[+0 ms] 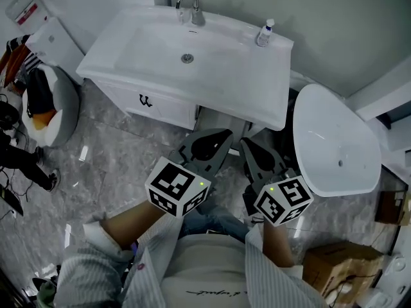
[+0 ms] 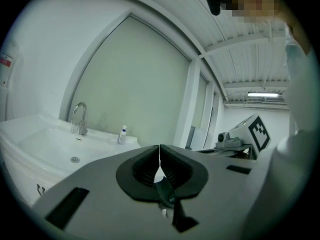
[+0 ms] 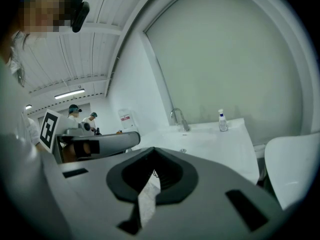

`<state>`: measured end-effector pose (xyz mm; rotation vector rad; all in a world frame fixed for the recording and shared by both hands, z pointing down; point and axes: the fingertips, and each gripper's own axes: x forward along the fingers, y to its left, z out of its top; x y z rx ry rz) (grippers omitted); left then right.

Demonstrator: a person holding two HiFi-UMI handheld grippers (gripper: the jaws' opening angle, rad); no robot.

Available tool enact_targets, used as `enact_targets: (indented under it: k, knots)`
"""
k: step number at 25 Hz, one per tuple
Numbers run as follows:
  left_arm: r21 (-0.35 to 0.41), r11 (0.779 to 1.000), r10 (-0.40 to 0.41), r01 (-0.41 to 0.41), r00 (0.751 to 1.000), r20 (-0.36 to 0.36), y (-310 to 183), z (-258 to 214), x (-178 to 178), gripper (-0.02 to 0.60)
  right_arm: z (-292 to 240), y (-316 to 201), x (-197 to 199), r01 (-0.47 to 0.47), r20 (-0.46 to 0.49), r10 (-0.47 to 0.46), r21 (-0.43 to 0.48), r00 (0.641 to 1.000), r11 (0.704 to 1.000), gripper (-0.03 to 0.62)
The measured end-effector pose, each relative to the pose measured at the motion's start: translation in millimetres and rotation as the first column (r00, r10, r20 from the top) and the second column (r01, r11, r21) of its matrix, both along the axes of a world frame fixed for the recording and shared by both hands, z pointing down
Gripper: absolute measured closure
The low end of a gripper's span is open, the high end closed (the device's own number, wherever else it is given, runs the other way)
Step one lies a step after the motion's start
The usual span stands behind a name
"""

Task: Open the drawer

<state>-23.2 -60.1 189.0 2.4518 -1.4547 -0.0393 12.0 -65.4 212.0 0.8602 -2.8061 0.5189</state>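
Open floor [image 1: 109, 140] lies before the drawer [image 1: 164, 108], under the tabletop's [image 1: 218, 104] front edge near its left corner, giving a straight run in to the handle [image 1: 146, 101]. That front edge overhangs the drawer face, so the way in from above is tight. The left claw [image 1: 221, 136] and right claw [image 1: 245, 145] sit low before the right half of the front edge, just beside each other. A white oval basin [image 1: 334, 143] crowds the right corner. Past the left corner, a plush toy [image 1: 45, 104] stands on the floor, well apart. The tap [image 1: 191, 5] and bottle [image 1: 264, 33] stand along the back edge.
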Motion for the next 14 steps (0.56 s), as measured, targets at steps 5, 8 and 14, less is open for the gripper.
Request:
enact_targets:
  k: [5,8,14]
  knots:
    - [0.019,0.999,0.031,-0.032,0.999,0.023,1.8,-2.9,3.8,0.563,2.7,2.3,1.7,-0.001,-0.005,0.001,-0.009,1.0,1.0,0.586]
    - [0.006,0.999,0.043,-0.043,0.999,0.02,1.6,-0.5,4.0,0.563,4.5,2.8,1.3,-0.003,-0.007,0.003,-0.015,1.0,1.0,0.586]
    - [0.009,0.998,0.065,-0.066,0.997,0.028,4.3,3.1,5.7,0.563,6.5,5.2,2.7,-0.012,-0.004,0.012,-0.013,1.0,1.0,0.586]
